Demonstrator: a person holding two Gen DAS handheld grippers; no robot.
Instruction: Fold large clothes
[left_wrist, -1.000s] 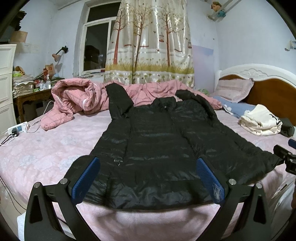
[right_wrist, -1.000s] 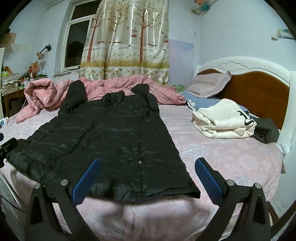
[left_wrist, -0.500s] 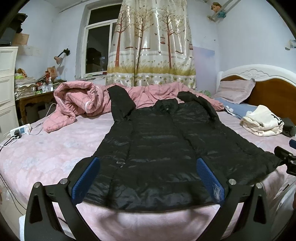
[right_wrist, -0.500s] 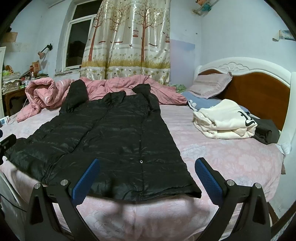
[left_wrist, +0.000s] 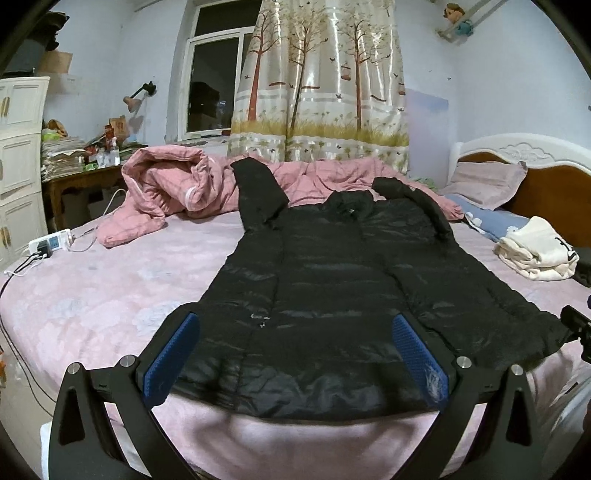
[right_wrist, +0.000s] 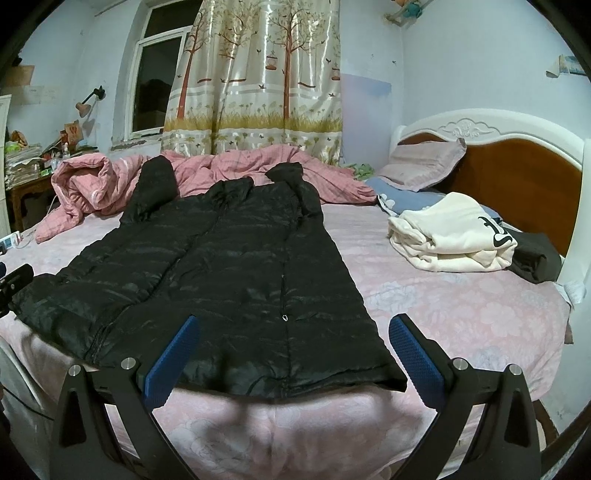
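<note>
A long black puffer coat (left_wrist: 332, 295) (right_wrist: 221, 273) lies spread flat on the pink bed (left_wrist: 92, 295) (right_wrist: 461, 314), hem toward me, both sleeves pointing up toward the far side. My left gripper (left_wrist: 295, 354) hovers open just above the coat's hem at the left half. My right gripper (right_wrist: 291, 354) is open too, over the hem near its right corner. Neither set of blue pads touches the fabric. The tip of the other gripper shows at the right edge of the left wrist view and at the left edge of the right wrist view.
A crumpled pink quilt (left_wrist: 177, 192) (right_wrist: 92, 188) lies behind the coat. Folded cream clothes (right_wrist: 450, 232) (left_wrist: 535, 251) and a dark garment (right_wrist: 535, 258) sit by the headboard (right_wrist: 517, 173). A power strip (left_wrist: 50, 243) with cables lies at the bed's left edge.
Both grippers have dipped slightly and edged nearer the coat's hem. The coat has not moved, and both stay open.
</note>
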